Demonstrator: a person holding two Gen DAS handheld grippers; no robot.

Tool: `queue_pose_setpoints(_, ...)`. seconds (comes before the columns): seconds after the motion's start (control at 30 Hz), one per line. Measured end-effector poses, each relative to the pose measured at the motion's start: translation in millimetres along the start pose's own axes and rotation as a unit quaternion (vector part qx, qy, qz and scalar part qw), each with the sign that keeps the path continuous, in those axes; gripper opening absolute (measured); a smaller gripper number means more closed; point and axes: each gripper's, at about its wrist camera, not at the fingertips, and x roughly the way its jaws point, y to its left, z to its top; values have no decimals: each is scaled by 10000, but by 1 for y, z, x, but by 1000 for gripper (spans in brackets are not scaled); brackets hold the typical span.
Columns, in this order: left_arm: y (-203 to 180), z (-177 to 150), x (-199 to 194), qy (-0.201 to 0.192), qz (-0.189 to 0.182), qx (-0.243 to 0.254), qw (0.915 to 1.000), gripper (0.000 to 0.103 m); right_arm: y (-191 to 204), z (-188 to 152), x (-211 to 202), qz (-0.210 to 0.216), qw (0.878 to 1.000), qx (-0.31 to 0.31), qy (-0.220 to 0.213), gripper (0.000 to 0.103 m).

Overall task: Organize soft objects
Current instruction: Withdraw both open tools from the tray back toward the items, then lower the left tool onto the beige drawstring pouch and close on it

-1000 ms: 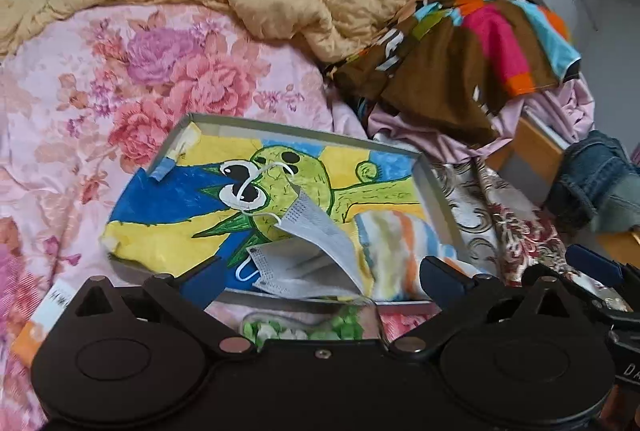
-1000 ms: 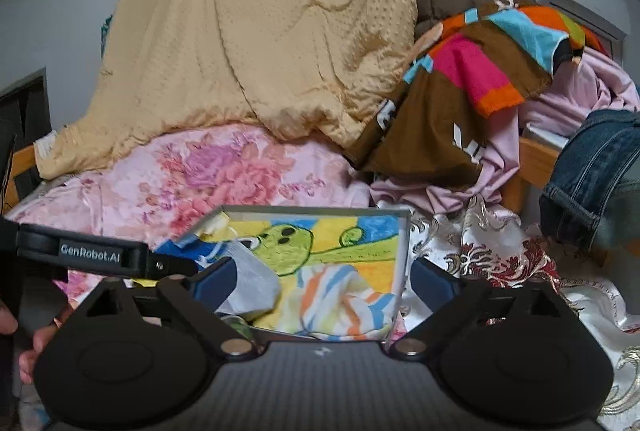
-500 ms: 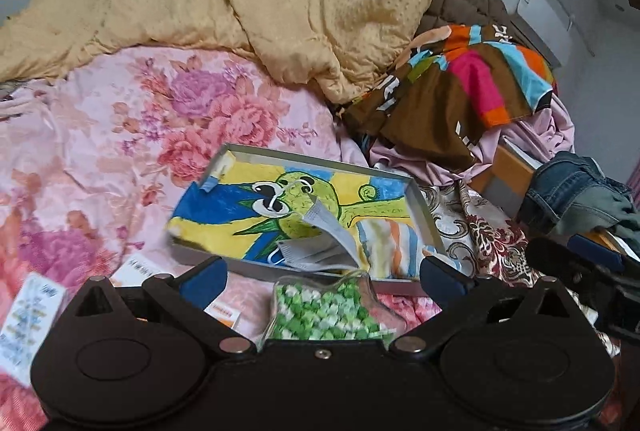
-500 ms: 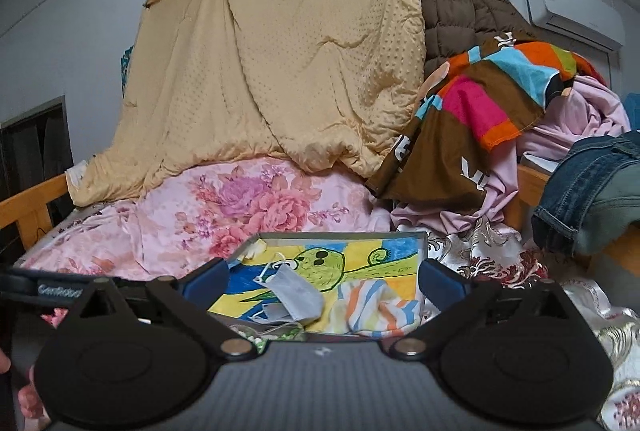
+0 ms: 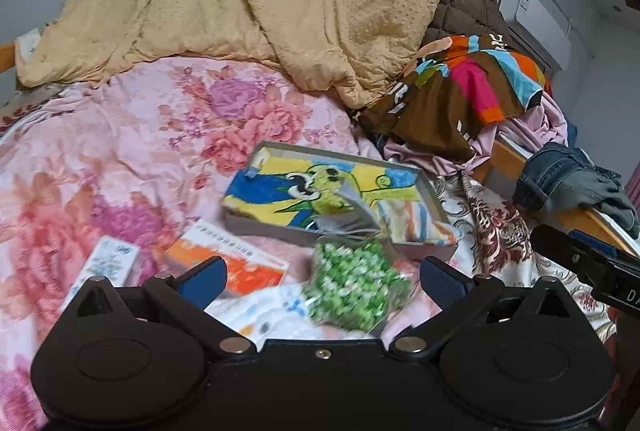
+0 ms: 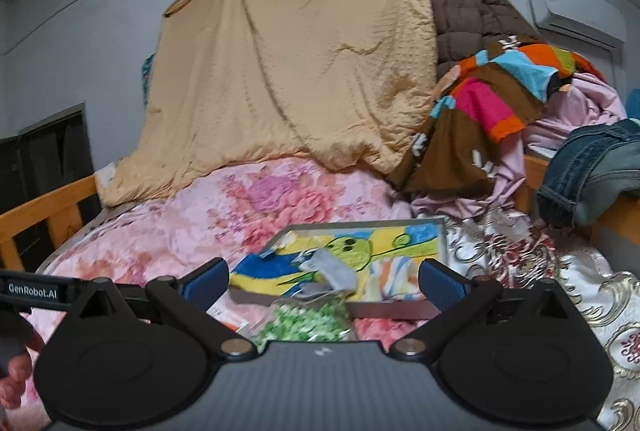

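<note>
left wrist view: the left tool (image 5: 322,277) is spread wide and grasps nothing; its two blue fingertips (image 5: 203,277) stand well apart above the bed (image 5: 120,135), which has a pink flower cover. between the fingertips, near the camera, lies a clear bag of green and white pieces (image 5: 354,285). just beyond the bag is a shallow grey box (image 5: 434,193) with a yellow, blue and green drawing on its bottom. inside the box lie a grey-white face mask (image 5: 346,219), near the front wall, and a striped cloth (image 5: 416,221) in the right near corner; the cloth hangs a little over the wall. left of the bag lie an orange and white packet (image 5: 236,257) and, more to the left, a small white packet (image 5: 108,263), both blurred. far on the bed is a big yellow quilt (image 5: 280,3). to the right of it is a brown cloth with coloured patches (image 5: 460,91), and jeans (image 5: 560,179) lie at the right edge of the bed.

right wrist view: the right tool (image 6: 324,281) is also spread wide and empty, with the box (image 6: 443,239) and the bag (image 6: 306,321) between its fingertips. the mask (image 6: 330,271) lies in the middle of the box and the striped cloth (image 6: 394,273) to its right. at the left edge i see part of the left tool and some fingers (image 6: 14,379) of the person.
</note>
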Motion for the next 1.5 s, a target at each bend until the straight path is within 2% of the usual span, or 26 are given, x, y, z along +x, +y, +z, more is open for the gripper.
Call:
queue_pose_setpoints(0.23, 25, -17, -24, 102, 159, 108, 9998, 102, 27, -13, -6, 374, 9991, -180, 23, 103)
queue_pose_setpoints(0.57, 46, -39, -35, 259, 227, -140, 9993, 102, 57, -28, -8, 908, 9929, -738, 214, 103)
queue_pose_setpoints(0.83, 53, -45, -25, 543, 226, -283, 9979, 102, 71, -50, 1, 1304, 9818, -1225, 642, 103)
queue_pose_setpoints(1.17, 50, -56, -4, 1071, 220, -115, 9939, 102, 71, -90, 25, 1363, 9717, -1337, 1393, 103)
queue_pose_setpoints(1.4, 45, -62, 6, 1306, 262, 61, 9911, 102, 71, -105, 35, 1240, 9706, -1378, 1535, 103)
queue_pose_setpoints(1.5, 47, -65, 11, 1381, 267, 57, 9900, 102, 70, -110, 42, 1316, 9689, -1296, 1645, 103)
